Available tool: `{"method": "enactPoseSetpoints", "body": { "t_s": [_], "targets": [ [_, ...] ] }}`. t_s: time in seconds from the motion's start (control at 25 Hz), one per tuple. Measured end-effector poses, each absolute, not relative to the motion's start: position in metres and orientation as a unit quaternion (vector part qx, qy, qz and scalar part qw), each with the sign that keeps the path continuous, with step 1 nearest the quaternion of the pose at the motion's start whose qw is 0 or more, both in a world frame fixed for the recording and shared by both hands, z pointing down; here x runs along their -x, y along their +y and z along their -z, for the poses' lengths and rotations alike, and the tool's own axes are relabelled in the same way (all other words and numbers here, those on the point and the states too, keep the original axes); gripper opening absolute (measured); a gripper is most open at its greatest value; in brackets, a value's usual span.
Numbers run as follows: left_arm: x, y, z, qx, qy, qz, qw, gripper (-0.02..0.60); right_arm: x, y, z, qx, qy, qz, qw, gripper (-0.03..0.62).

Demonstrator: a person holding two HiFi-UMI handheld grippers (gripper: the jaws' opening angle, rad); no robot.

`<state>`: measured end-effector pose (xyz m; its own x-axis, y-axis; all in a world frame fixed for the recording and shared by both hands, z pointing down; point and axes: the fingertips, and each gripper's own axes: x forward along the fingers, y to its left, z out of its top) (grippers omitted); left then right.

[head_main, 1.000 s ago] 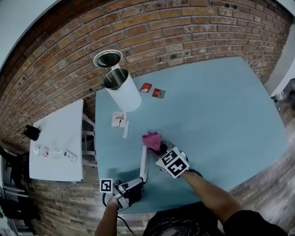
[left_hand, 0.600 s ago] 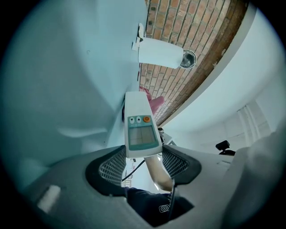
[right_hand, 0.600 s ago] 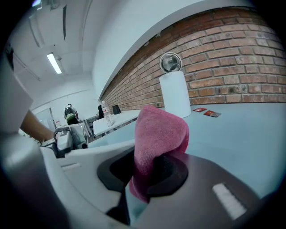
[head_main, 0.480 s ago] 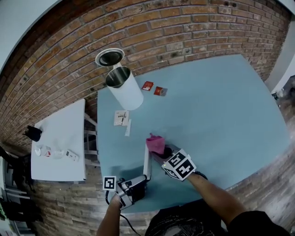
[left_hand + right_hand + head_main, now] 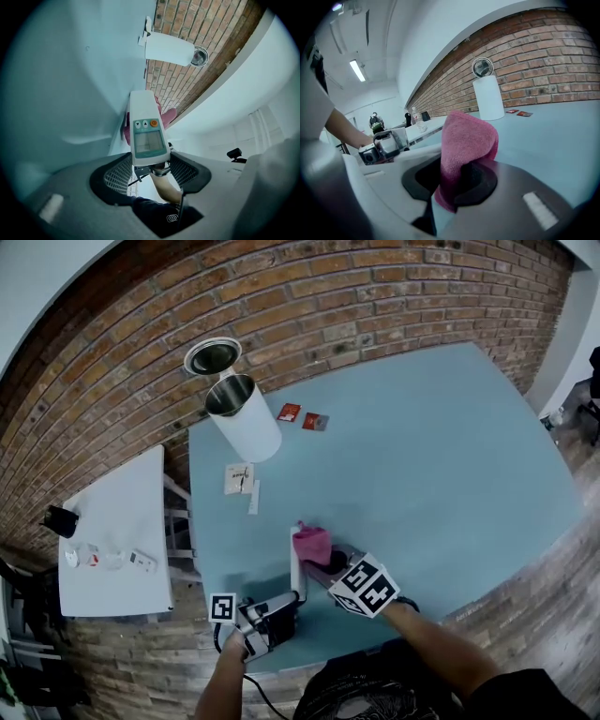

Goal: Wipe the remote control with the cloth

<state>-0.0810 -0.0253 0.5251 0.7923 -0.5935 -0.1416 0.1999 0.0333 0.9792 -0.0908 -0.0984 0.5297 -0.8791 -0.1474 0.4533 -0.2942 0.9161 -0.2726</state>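
Note:
My left gripper point(image 5: 281, 613) is shut on the near end of the white remote control point(image 5: 294, 576) and holds it just above the blue table point(image 5: 441, 456). In the left gripper view the remote point(image 5: 147, 131), with its screen and orange button, runs out from between the jaws of that gripper point(image 5: 150, 165). My right gripper point(image 5: 333, 568) is shut on a pink cloth point(image 5: 312, 545) that lies against the far part of the remote. In the right gripper view the cloth point(image 5: 466, 140) stands folded up out of the jaws of that gripper point(image 5: 457, 180).
A white cylinder bin point(image 5: 246, 420) lies tipped at the table's far left, its lid point(image 5: 213, 356) beyond it. Two red packets point(image 5: 302, 416) and paper slips point(image 5: 240, 479) lie nearby. A white side table point(image 5: 117, 531) stands at left. A brick wall runs behind.
My right gripper has drawn the pink cloth along the remote toward me. The left gripper has kept the remote still.

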Motion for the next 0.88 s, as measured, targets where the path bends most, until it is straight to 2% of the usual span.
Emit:
{"method": "enactPoseSetpoints", "body": {
  "t_s": [0.88],
  "targets": [
    [0.079, -0.029, -0.521, -0.641, -0.115, 0.273, 0.708, 0.242, 0.070, -0.023, -0.501, -0.132, -0.953, -0.223, 0.160, 0.069]
  ]
}}
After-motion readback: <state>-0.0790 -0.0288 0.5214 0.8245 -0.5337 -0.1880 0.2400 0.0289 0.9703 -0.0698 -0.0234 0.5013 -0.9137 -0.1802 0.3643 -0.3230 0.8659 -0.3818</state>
